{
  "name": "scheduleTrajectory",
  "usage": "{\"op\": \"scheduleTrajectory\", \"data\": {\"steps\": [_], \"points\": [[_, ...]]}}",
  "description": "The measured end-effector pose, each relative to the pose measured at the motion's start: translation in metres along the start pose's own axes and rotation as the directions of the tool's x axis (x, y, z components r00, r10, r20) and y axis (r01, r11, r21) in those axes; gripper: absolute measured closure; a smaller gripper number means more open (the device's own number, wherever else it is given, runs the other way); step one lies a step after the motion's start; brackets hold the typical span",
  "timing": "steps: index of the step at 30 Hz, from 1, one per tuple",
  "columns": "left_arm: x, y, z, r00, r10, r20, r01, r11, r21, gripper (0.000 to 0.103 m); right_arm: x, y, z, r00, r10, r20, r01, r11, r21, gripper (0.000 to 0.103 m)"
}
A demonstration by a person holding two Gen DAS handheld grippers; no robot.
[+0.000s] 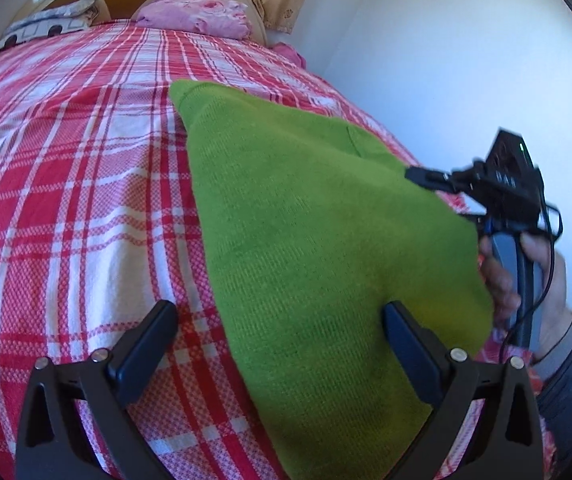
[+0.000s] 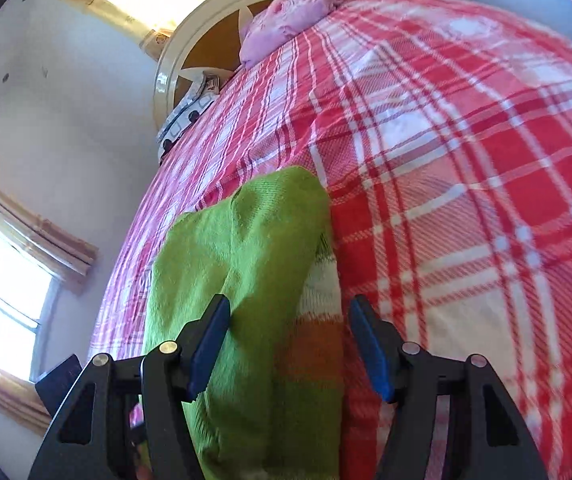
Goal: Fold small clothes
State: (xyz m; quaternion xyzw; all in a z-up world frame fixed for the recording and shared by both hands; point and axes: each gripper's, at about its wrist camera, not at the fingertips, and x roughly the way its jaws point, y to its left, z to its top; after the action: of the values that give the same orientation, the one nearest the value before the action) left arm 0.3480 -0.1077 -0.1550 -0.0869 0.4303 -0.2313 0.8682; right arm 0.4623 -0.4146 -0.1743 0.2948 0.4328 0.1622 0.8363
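Between the spread jaws of the left tongs (image 1: 279, 338) the near edge of a green knitted garment (image 1: 318, 240) is seen, lying on the checked bedcover (image 1: 65, 184); nothing is gripped, and only the right-hand pad sits over the cloth. The right tongs (image 2: 288, 340) are likewise released, with a raised green fold standing between their jaws, untouched as far as can be told. Beyond both tongs the garment tapers toward the pillows (image 1: 197, 14). If only one layer is pinched, the fold could slip apart. If bedcover is caught along with the knit, it could be dragged up. Uneven pulls could skew the crease.
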Motion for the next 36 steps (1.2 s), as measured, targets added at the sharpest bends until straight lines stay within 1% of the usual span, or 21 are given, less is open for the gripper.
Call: {"op": "scheduleTrajectory", "data": {"steps": [3, 7, 10, 11, 13, 15, 17, 23, 25, 28, 31, 32, 34, 36], "points": [[0.004, -0.005, 0.001, 0.999, 0.037, -0.012, -0.037, 0.999, 0.029, 0.000, 0.013, -0.005, 0.004, 0.999, 0.015, -0.041, -0.015, 1.000, 0.007, 0.041], [0.003, -0.003, -0.001, 0.999, 0.035, -0.012, -0.034, 0.999, 0.029, 0.000, 0.020, -0.009, 0.009, 0.996, 0.050, -0.068, -0.049, 0.999, 0.017, 0.041], [0.003, -0.003, 0.000, 0.999, 0.033, -0.012, -0.032, 0.999, 0.030, 0.000, 0.027, -0.009, 0.016, 0.995, 0.054, -0.089, -0.053, 0.999, 0.007, 0.042], [0.003, -0.003, 0.000, 1.000, 0.029, -0.012, -0.029, 0.999, 0.028, 0.000, 0.031, -0.009, 0.018, 0.993, 0.059, -0.098, -0.058, 0.998, 0.006, 0.043], [0.003, -0.002, 0.000, 1.000, 0.024, -0.012, -0.024, 0.999, 0.027, 0.000, 0.036, -0.011, 0.021, 0.991, 0.073, -0.112, -0.072, 0.997, 0.010, 0.051], [0.003, -0.003, 0.000, 1.000, 0.022, -0.012, -0.022, 0.999, 0.027, 0.000, 0.039, -0.013, 0.021, 0.989, 0.094, -0.118, -0.094, 0.996, 0.010, 0.055], [0.003, -0.003, 0.000, 1.000, 0.021, -0.013, -0.020, 0.999, 0.030, 0.000, 0.041, -0.014, 0.017, 0.987, 0.114, -0.109, -0.115, 0.993, 0.003, 0.057], [0.005, -0.005, 0.001, 1.000, 0.011, -0.015, -0.010, 0.999, 0.040, 0.000, 0.040, -0.014, 0.008, 0.988, 0.130, -0.077, -0.132, 0.991, -0.022, 0.064], [0.004, -0.006, 0.001, 1.000, -0.002, -0.009, 0.003, 0.999, 0.044, 0.001, 0.039, -0.011, 0.004, 0.990, 0.128, -0.066, -0.131, 0.991, -0.040, 0.067], [0.004, -0.009, 0.000, 1.000, -0.017, -0.011, 0.018, 0.998, 0.065, 0.005, 0.037, -0.004, -0.003, 0.993, 0.102, -0.061, -0.107, 0.991, -0.086, 0.068], [0.005, -0.011, 0.000, 1.000, -0.020, -0.017, 0.021, 0.997, 0.076, 0.005, 0.039, -0.005, -0.003, 0.992, 0.105, -0.064, -0.110, 0.991, -0.071, 0.068], [0.004, -0.011, 0.000, 0.999, -0.031, -0.018, 0.032, 0.997, 0.074, 0.006, 0.040, -0.006, -0.003, 0.992, 0.110, -0.065, -0.114, 0.991, -0.064, 0.068], [0.003, -0.009, 0.000, 0.998, -0.060, -0.017, 0.061, 0.996, 0.067, 0.013, 0.041, -0.008, -0.002, 0.992, 0.108, -0.066, -0.112, 0.992, -0.050, 0.068], [0.002, -0.007, 0.000, 0.997, -0.077, -0.013, 0.078, 0.995, 0.056, 0.016, 0.041, -0.010, -0.001, 0.992, 0.104, -0.064, -0.107, 0.993, -0.041, 0.068]]}}
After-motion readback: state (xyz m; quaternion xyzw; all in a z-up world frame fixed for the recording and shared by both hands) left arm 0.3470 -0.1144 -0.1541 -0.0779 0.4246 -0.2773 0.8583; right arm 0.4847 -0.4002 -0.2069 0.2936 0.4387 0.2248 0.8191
